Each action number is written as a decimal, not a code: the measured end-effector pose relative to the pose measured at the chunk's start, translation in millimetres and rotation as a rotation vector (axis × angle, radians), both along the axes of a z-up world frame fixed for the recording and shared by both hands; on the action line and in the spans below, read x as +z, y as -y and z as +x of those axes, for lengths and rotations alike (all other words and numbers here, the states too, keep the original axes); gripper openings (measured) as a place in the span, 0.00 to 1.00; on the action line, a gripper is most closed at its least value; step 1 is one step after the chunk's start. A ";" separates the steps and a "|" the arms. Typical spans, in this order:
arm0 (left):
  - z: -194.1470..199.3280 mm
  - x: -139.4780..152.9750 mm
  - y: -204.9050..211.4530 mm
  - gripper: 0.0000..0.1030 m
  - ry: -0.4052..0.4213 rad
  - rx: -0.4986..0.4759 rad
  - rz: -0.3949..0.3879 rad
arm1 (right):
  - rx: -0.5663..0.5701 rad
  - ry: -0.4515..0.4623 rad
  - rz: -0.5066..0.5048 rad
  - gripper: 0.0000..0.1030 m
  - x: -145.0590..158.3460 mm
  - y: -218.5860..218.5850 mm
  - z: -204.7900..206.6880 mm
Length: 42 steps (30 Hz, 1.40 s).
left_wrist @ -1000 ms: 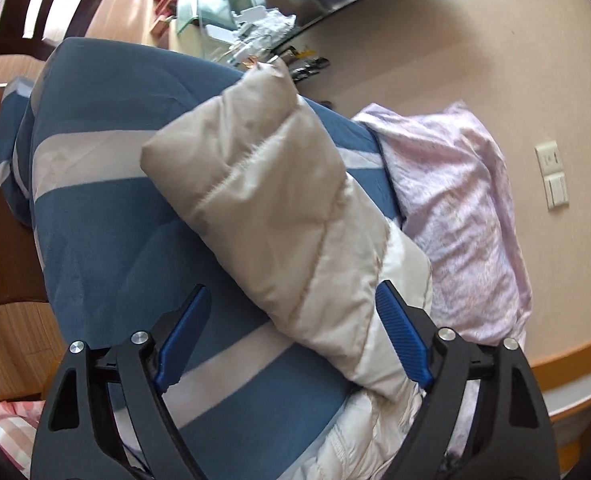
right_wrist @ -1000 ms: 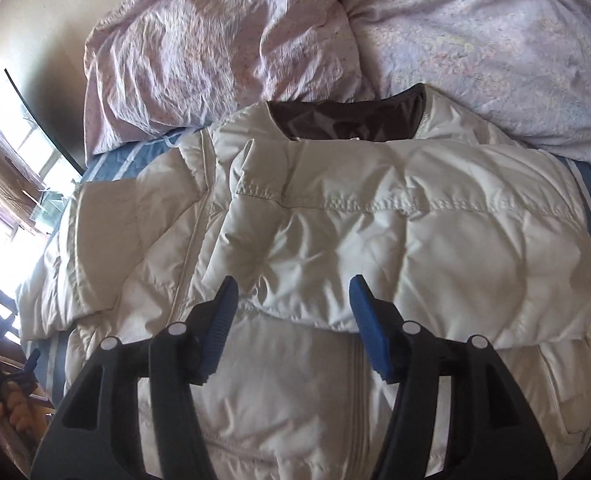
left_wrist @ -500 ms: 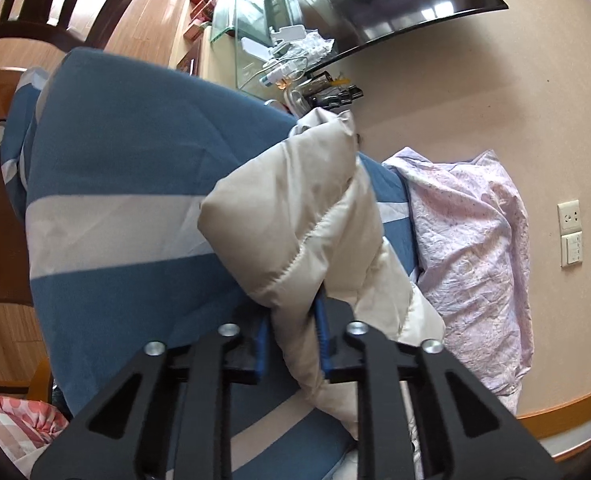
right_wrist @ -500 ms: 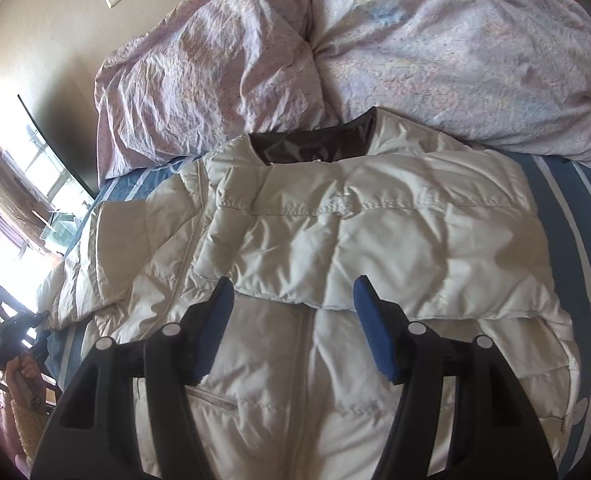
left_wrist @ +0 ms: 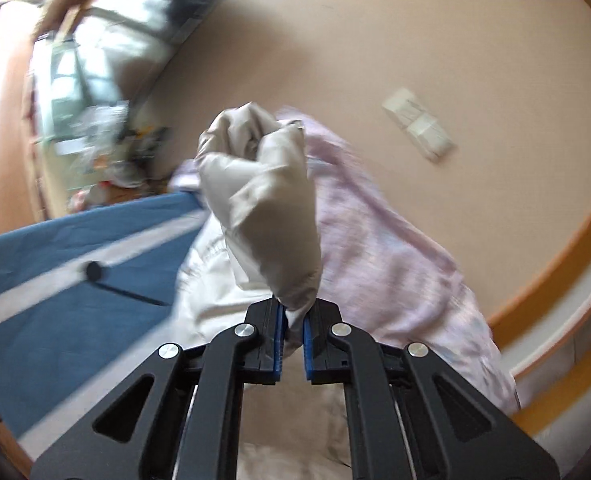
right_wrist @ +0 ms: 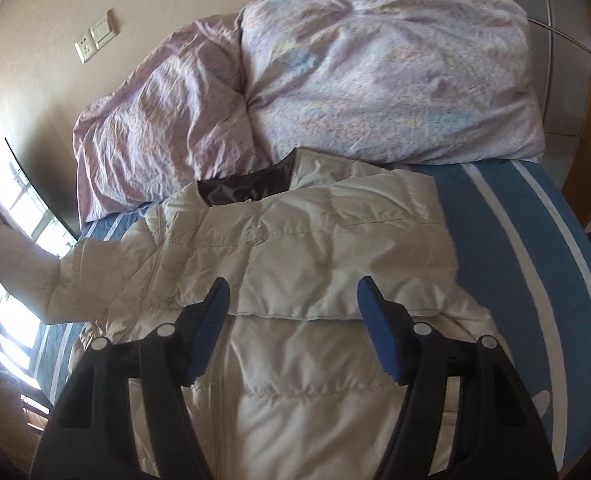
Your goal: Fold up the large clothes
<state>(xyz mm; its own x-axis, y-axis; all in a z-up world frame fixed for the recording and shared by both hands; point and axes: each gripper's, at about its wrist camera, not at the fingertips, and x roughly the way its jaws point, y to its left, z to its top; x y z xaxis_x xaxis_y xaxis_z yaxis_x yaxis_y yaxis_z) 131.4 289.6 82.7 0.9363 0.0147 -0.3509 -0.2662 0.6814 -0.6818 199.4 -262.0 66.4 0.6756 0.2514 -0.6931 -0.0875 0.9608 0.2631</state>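
Note:
A cream puffer jacket (right_wrist: 295,272) lies face up on the blue striped bed (right_wrist: 507,240), collar toward the pillows, with one sleeve folded across its chest. My left gripper (left_wrist: 292,332) is shut on the other sleeve (left_wrist: 267,208), which stands lifted and bunched above the bed. From the right wrist view that sleeve (right_wrist: 51,276) stretches out to the left edge. My right gripper (right_wrist: 295,304) hovers over the jacket's middle, its jaws opening with nothing pinched between them.
Two lilac pillows (right_wrist: 335,80) lie against the wall at the head of the bed. A wall switch plate (right_wrist: 97,38) sits above them. A dark screen (left_wrist: 183,12) and cluttered shelf (left_wrist: 99,132) stand beyond the bed's far side.
My left gripper closed on the outstretched sleeve and lifted it off the bed, rolling as it rose. My right gripper drew back along the jacket and its jaws widened.

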 end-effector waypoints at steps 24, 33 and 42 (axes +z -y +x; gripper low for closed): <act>109.9 -101.0 304.5 0.68 -0.293 -0.863 0.190 | -0.083 -0.062 0.112 0.65 -25.2 60.6 18.6; 49.9 -60.1 226.8 0.94 -0.154 -0.786 0.248 | 0.072 -0.222 0.273 0.53 -49.9 16.9 53.8; -6.1 -91.8 121.8 0.94 -0.309 -0.429 0.549 | 0.147 -0.329 0.267 0.16 -78.7 -30.8 71.2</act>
